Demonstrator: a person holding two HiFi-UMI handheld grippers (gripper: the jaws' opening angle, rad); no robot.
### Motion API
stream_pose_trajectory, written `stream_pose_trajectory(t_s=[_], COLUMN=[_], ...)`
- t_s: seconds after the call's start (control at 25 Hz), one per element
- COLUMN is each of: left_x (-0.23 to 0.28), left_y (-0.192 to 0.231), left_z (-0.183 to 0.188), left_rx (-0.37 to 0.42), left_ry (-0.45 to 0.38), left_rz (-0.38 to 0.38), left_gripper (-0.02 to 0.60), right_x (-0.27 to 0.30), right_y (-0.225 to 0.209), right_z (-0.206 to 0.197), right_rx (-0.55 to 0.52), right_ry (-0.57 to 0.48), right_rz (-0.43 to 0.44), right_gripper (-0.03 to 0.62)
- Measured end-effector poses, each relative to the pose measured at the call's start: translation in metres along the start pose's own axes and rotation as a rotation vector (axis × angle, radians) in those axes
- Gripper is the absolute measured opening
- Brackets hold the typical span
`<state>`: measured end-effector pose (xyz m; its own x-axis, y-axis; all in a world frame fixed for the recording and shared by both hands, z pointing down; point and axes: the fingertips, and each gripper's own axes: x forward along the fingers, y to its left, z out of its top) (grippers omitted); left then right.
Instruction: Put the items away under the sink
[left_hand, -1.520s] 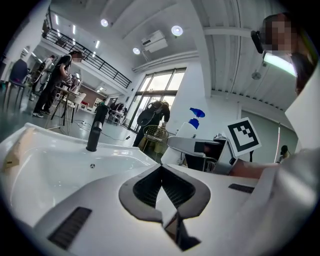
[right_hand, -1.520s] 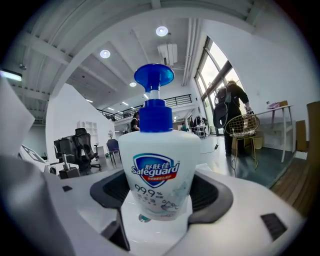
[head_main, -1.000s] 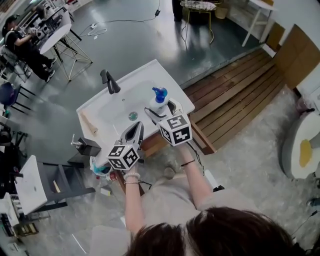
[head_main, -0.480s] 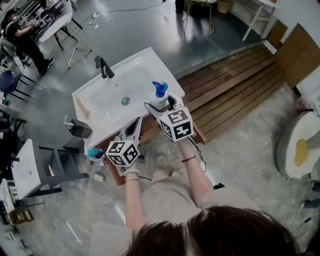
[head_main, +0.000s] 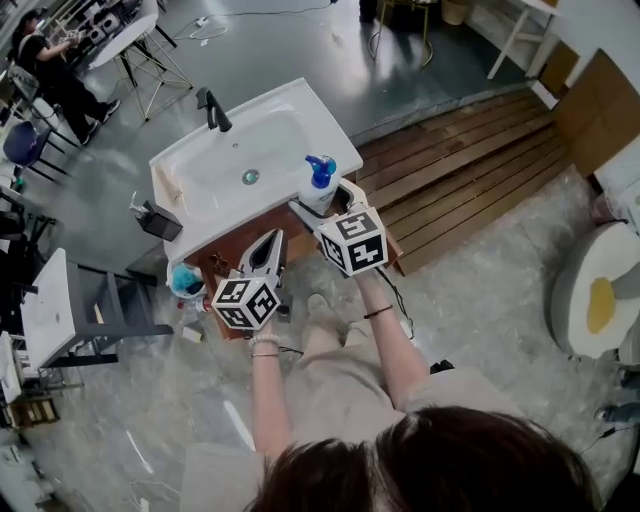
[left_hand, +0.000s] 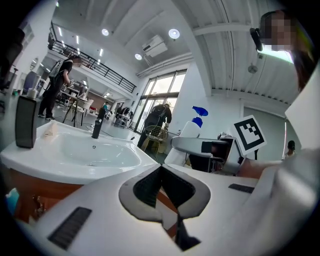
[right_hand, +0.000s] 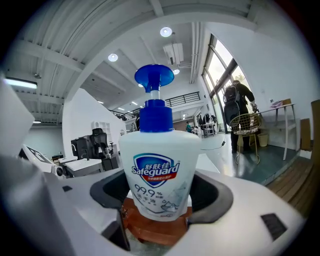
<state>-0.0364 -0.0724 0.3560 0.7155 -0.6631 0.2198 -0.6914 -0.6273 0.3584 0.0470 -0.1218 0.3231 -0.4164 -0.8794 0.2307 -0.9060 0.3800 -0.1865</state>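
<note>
A white soap bottle (head_main: 318, 188) with a blue pump stands upright between the jaws of my right gripper (head_main: 322, 208), at the front right corner of the white sink (head_main: 205, 175). In the right gripper view the bottle (right_hand: 159, 165) fills the middle and the right gripper (right_hand: 160, 202) is shut on its lower body, with brown wood showing beneath. My left gripper (head_main: 265, 250) is shut on nothing, in front of the sink over the wooden cabinet (head_main: 305, 252). Seen from the left gripper (left_hand: 161, 169), the bottle (left_hand: 192, 131) is to the right.
A black faucet (head_main: 214, 108) stands at the sink's back and a black dispenser (head_main: 160, 220) at its left end. A teal item (head_main: 186, 281) sits low beside the cabinet. A wooden platform (head_main: 470, 170) lies to the right, and a grey shelf unit (head_main: 80, 320) to the left.
The head view has shifted, so the sink now sits higher in the picture. My right gripper keeps the bottle at the sink's front right corner. The left gripper stays shut in front.
</note>
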Motion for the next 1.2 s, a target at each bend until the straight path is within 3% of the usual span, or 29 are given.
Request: stream_pose_trajectory(t_s=[0.32, 0.48, 0.72, 1.2], left_x=[-0.034, -0.040, -0.050, -0.046], left_y=[-0.015, -0.010, -0.013, 0.018], left_z=[-0.013, -0.019, -0.028, -0.059], left_rx=[0.007, 0.049, 0.053, 0.055], left_ry=[-0.011, 0.020, 0.043, 0.105], left_rz=[0.019, 0.035, -0.001, -0.062], left_gripper=[0.003, 0.002, 0.003, 0.003], right_x=[-0.023, -0.027, -0.036, -0.014], right_y=[0.025, 0.034, 0.046, 0.042], right_z=[-0.014, -0.013, -0.014, -0.054], right_rx=[0.013, 0.007, 0.009, -0.004], right_ry=[0.011, 0.005, 0.005, 0.053], right_rz=[0.015, 0.013, -0.019, -0.052], right_gripper=[0.356, 0.356, 0.356, 0.356])
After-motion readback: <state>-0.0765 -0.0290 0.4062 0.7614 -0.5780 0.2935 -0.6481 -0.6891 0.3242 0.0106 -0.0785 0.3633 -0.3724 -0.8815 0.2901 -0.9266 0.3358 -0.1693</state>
